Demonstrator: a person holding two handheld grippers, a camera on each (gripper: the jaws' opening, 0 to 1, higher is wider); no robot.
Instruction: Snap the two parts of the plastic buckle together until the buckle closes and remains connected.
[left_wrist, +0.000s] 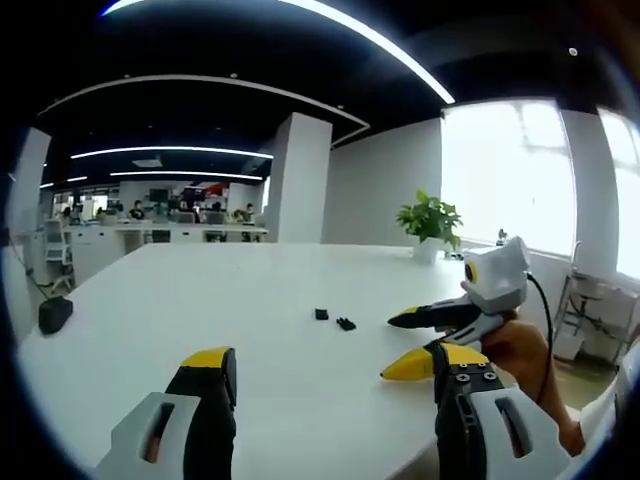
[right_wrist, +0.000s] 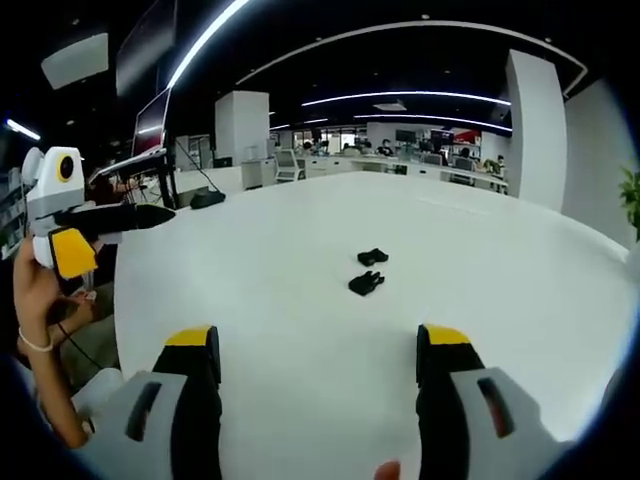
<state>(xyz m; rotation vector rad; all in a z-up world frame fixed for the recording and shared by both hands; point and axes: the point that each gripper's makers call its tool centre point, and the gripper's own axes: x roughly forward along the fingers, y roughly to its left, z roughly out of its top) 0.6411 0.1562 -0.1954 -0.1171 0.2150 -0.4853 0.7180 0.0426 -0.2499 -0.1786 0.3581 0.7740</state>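
Two small black buckle parts lie close together but apart on the white table (left_wrist: 250, 290). In the left gripper view they are one part (left_wrist: 321, 314) and the other part (left_wrist: 346, 324), ahead of my left gripper (left_wrist: 335, 365), whose yellow-tipped jaws stand wide open and hold nothing. My right gripper (left_wrist: 390, 348) comes in from the right, held by a hand, its fingers spread. In the right gripper view the farther part (right_wrist: 372, 257) and the nearer part (right_wrist: 366, 283) lie ahead of my open right gripper (right_wrist: 315, 345). The left gripper (right_wrist: 120, 240) hovers at the left.
A potted plant (left_wrist: 430, 220) stands at the table's far edge near the window. A black object (left_wrist: 55, 313) rests at the table's left rim, seen as a black object (right_wrist: 207, 198) in the right gripper view. Office desks with people lie beyond.
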